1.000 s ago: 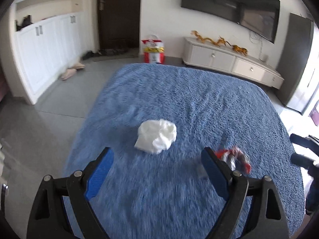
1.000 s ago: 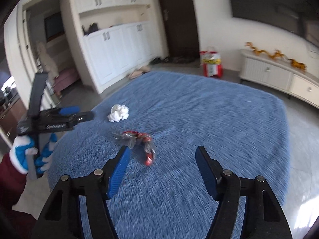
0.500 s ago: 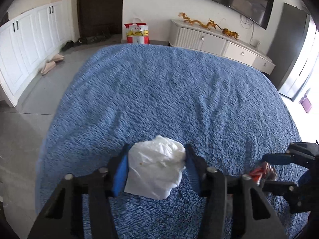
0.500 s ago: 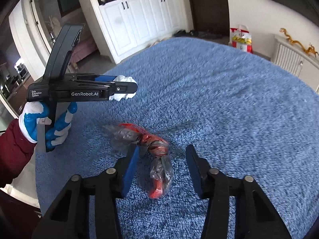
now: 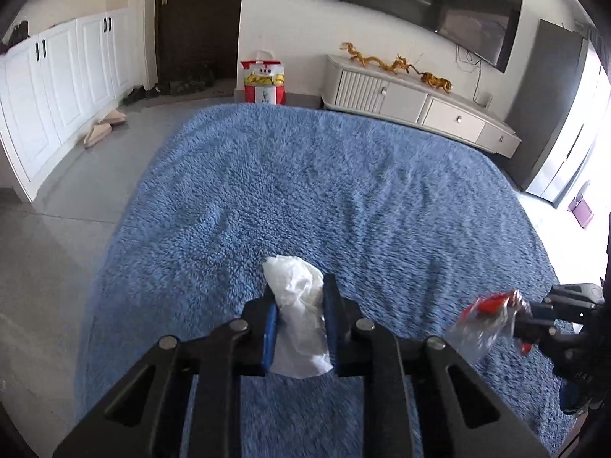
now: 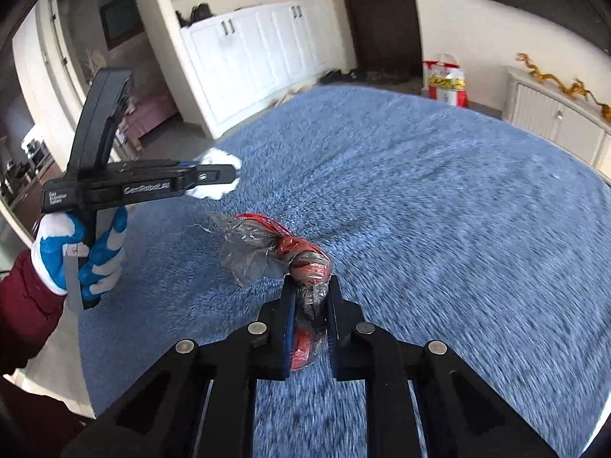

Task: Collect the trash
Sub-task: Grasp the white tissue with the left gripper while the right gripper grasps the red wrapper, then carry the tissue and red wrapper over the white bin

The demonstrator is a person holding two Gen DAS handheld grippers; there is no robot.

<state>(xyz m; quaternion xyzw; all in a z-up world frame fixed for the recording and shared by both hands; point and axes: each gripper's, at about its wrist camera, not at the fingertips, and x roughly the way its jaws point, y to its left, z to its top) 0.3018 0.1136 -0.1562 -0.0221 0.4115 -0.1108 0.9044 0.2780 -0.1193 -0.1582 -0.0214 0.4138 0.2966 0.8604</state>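
Observation:
My left gripper (image 5: 299,307) is shut on a crumpled white tissue (image 5: 298,305) and holds it above the blue shaggy rug (image 5: 324,191). The tissue also shows in the right wrist view (image 6: 217,175), pinched in the left gripper (image 6: 225,175). My right gripper (image 6: 310,297) is shut on a clear and red plastic wrapper (image 6: 282,248) and holds it above the rug (image 6: 439,191). The wrapper also shows in the left wrist view (image 5: 488,316), at the right gripper's tip (image 5: 534,316).
A red and yellow shopping bag (image 5: 263,82) stands on the floor beyond the rug, near a dark door. A low white TV cabinet (image 5: 412,101) runs along the back wall. White cupboards (image 5: 65,87) and slippers (image 5: 105,128) are at the left.
Both grippers have shut on their pieces, left on the tissue, right on the wrapper, and lifted them off the rug.

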